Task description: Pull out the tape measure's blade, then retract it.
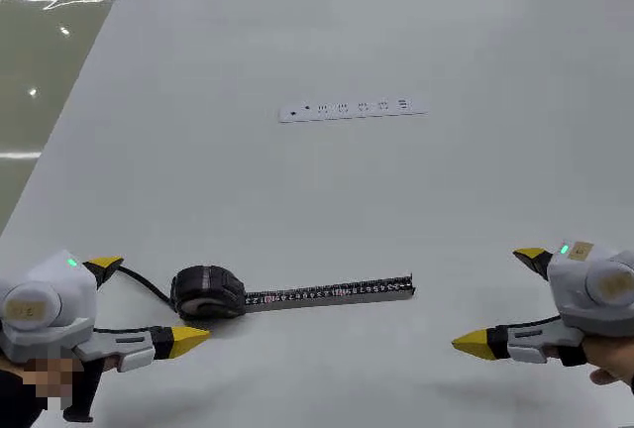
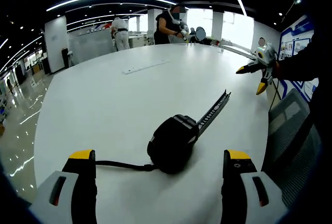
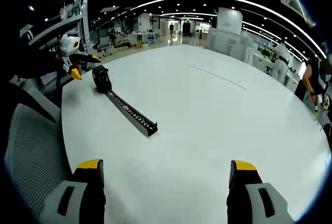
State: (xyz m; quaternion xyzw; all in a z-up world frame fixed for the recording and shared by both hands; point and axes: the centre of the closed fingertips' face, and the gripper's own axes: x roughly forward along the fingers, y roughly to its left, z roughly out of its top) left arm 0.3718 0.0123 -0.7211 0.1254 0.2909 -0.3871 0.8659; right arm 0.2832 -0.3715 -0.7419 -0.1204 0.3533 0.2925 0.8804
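Though blade [image 1: 332,293] out, tape measure [image 1: 208,292] nr table [image 1: 297,180] edge.

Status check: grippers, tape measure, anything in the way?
Left gripper and right gripper open, empty. Tape measure on table just ahead of left gripper, blade out, flat. Power strip far back, clear.

Left gripper [image 1: 149,299]: rounded white-grey housing, green indicator light, black jaws ending in yellow tips. Right gripper [image 1: 498,298]: same build, plus tan label beside its green light.
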